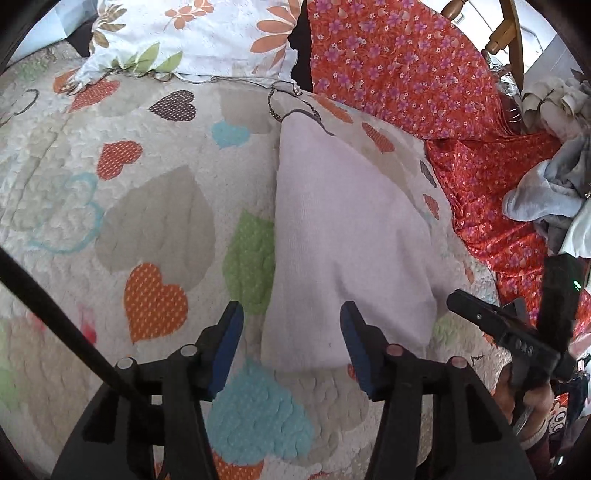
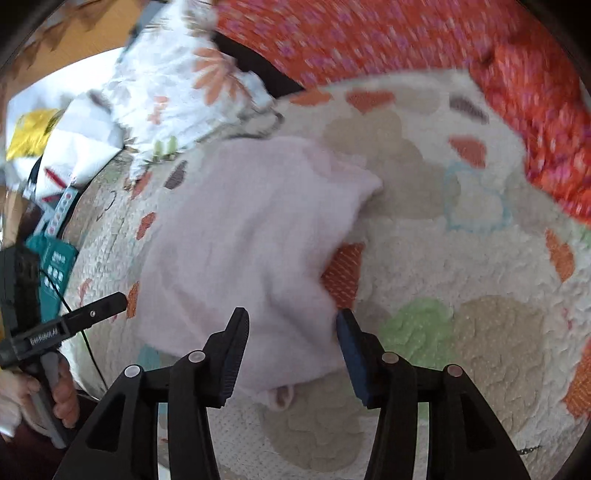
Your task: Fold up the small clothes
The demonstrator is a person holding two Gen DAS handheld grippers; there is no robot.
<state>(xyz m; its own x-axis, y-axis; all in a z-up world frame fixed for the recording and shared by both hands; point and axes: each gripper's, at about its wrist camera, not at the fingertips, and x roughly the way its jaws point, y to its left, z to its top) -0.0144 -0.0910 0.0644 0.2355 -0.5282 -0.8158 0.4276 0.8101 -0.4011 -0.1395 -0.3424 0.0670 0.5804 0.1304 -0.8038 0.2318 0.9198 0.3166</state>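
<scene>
A small pale pink garment (image 1: 343, 236) lies folded on the heart-patterned quilt (image 1: 147, 206). In the left wrist view my left gripper (image 1: 291, 332) is open, its fingers just above the garment's near edge. The right gripper's black body (image 1: 491, 325) shows at the right, beside the garment. In the right wrist view my right gripper (image 2: 291, 339) is open and empty over the near edge of the pink garment (image 2: 243, 243). The left gripper (image 2: 92, 317) shows at the left edge, held in a hand.
A red floral cloth (image 1: 424, 74) lies at the back right. A white floral pillow (image 1: 192, 33) lies at the back. A heap of grey and white clothes (image 1: 554, 177) sits at the far right. A teal packet (image 2: 55, 266) lies off the quilt's left.
</scene>
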